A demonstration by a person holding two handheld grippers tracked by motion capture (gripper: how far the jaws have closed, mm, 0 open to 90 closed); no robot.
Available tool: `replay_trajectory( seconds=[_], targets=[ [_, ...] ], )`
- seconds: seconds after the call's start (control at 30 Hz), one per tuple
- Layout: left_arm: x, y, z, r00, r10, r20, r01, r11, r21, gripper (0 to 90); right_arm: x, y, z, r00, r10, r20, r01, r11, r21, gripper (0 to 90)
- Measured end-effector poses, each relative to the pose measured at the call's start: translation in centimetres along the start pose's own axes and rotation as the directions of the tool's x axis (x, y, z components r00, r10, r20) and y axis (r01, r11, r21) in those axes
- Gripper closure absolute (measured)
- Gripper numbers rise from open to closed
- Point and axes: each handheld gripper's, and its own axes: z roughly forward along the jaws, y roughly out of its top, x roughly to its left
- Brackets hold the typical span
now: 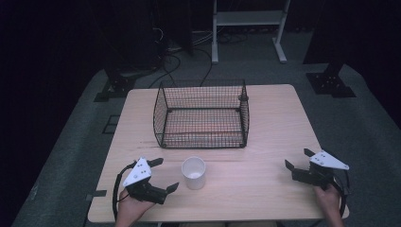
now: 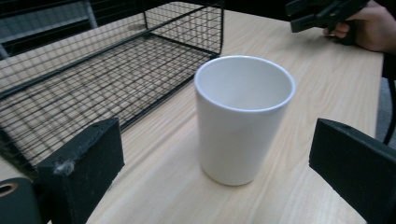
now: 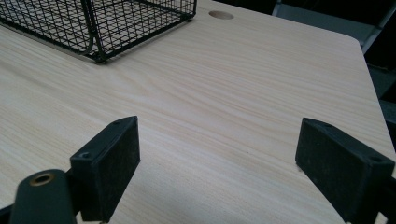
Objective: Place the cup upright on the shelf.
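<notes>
The left gripper [image 1: 166, 174] stands wide open beside the white cup [image 1: 194, 172] (upright, untouched); the right gripper [image 1: 297, 159] is also released.

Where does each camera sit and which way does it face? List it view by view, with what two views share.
High view: above the person's side, looking forward and down on the table; both hands, left gripper, right gripper.
Left gripper view: on the left gripper, facing the cup between its open jaws; basket beyond, the other hand farther off.
Right gripper view: on the right gripper, facing bare table, basket corner.
All share basket and table.
</notes>
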Motion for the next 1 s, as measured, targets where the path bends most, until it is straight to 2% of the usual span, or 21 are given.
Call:
replay_trajectory(
  seconds=[0.2, 0.4, 0.43, 0.63, 0.77, 1.0],
  targets=[
    [-0.6, 0.1, 0.8, 0.9994, 0.007, 0.034, -0.007, 0.9998, 0.016, 2.3, 0.0, 0.0, 0.0, 1.0, 0.0, 0.0, 0.0, 1.0, 0.0, 13.1],
    [-1.2, 0.2, 1.3, 0.9986, 0.03, 0.044, -0.031, 0.9993, 0.022, 2.3, 0.0, 0.0, 0.0, 1.0, 0.001, -0.001, -0.001, 1.0, -0.001, 13.1],
    [-1.3, 0.2, 1.6, 0.9977, 0.026, 0.062, -0.029, 0.9989, 0.037, 2.3, 0.0, 0.0, 0.0, 1.0, 0.001, -0.001, -0.001, 1.0, -0.001, 13.1],
    [-1.5, 0.3, 2.6, 0.9954, 0.033, 0.09, -0.04, 0.9967, 0.071, 2.3, 0.0, 0.0, 0.0, 1.0, 0.001, -0.001, -0.001, 1.0, -0.001, 13.1],
    [-1.1, 0.1, 3.4, 0.995, 0.018, 0.098, -0.028, 0.9936, 0.11, 2.3, 0.0, 0.0, 0.0, 1.0, 0.002, -0.002, -0.002, 1.0, -0.002, 13.1],
    [-1.0, 0.2, 4.6, 0.9932, 0.014, 0.115, -0.031, 0.9891, 0.144, 2.3, -0.1, 0.0, 0.0, 1.0, 0.001, -0.002, -0.001, 1.0, -0.004, 13.1]
  ],
)
